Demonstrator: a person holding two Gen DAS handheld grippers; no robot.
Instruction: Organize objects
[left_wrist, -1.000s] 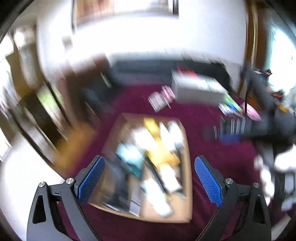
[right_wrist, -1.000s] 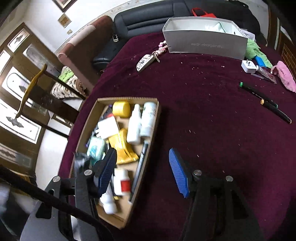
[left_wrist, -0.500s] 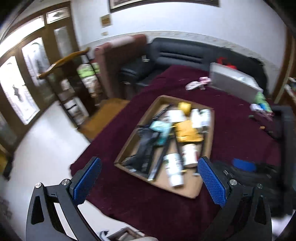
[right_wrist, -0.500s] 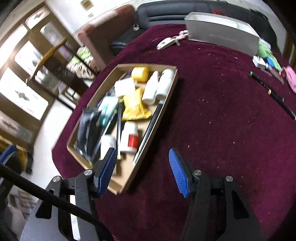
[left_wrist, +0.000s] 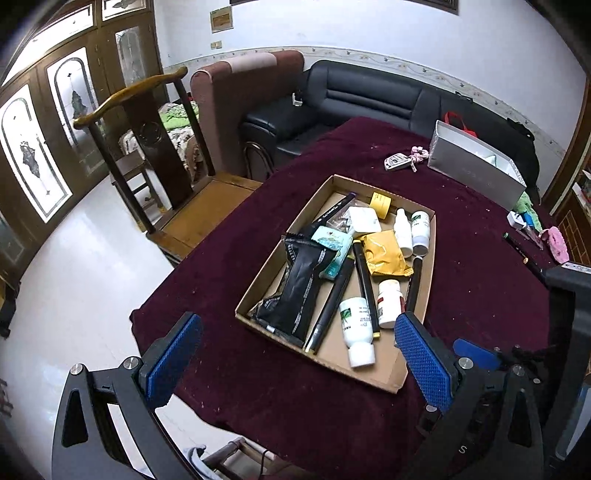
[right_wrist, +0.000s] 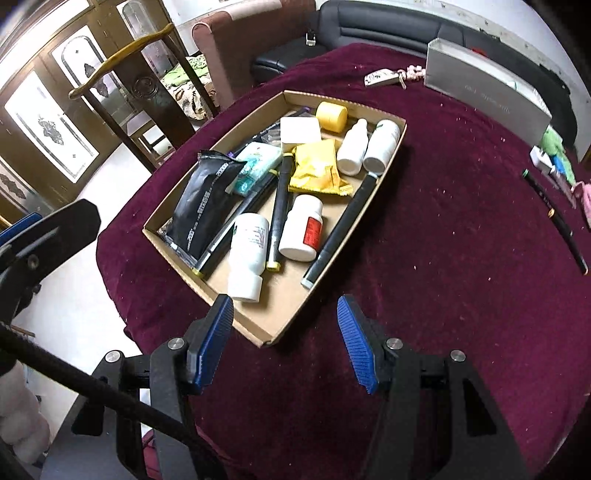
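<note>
Both tools have drawn back and up since a second ago: the cardboard tray now sits farther ahead of the left tool, whose view has steadied from a blur, and the right tool has swung so the tray lies ahead and to its left instead of under its left finger. Each tool hangs above the table with its blue pads wide apart and nothing between them.

The tray stands on the maroon cloth near the table's left edge, crowded with things lying loose: a black pouch, a yellow packet, a teal pack, a yellow jar, a white bottle with a red label, a larger white bottle, two small bottles side by side at the far corner, and several dark pens crossing between them. Well apart on the cloth, a dark pen lies near the right edge, and a key fob just beside a grey box.

This would fit a tray being filled, with the outlying pen to come in, or one being sorted through; I can't say which. Whichever thing is taken, I'd go for the top of the pile, close across the narrow width, and lift straight up so the crossed pens don't drag. Bottles lying on their sides will likely roll if nudged.
</note>
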